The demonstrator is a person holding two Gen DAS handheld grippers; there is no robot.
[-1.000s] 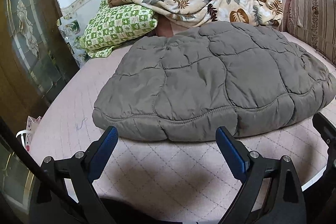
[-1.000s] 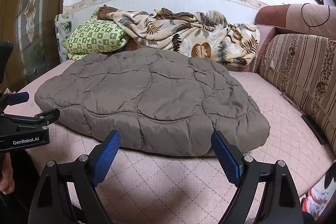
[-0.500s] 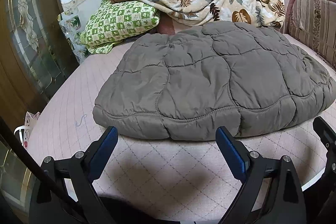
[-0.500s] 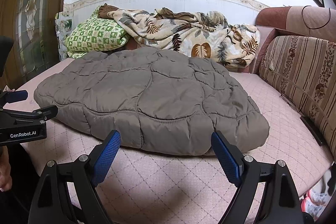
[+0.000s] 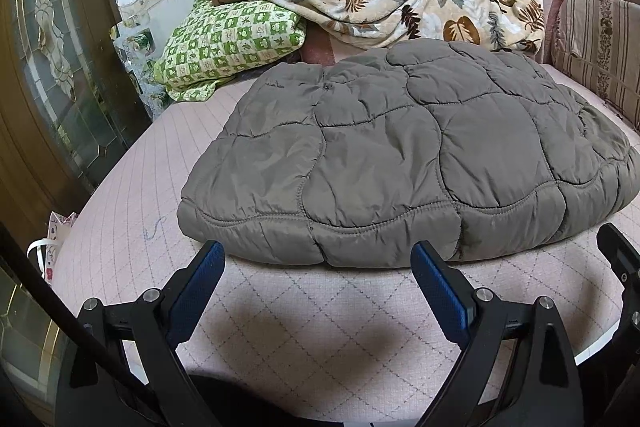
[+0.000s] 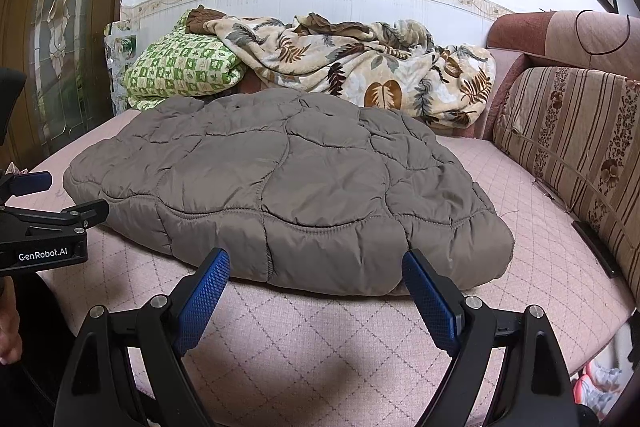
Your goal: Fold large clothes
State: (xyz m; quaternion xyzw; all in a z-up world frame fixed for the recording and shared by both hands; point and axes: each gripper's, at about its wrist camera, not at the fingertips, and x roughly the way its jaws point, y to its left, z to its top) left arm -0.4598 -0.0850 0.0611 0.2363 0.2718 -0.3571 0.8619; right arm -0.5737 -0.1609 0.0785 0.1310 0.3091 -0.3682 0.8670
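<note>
Both grippers nudged bit closer since second ago. Left gripper and right gripper fingers wide open, holding nothing. Grey quilted puffy jacket lies on pink bed just ahead of fingertips, looks folded already; probably near done.

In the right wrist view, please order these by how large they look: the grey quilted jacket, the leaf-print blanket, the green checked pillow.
1. Grey quilted jacket, by far the largest.
2. Leaf-print blanket.
3. Green checked pillow, the smallest.

The jacket lies nearest the camera, which enlarges it; the blanket is bunched, so its true size is unsure.
</note>
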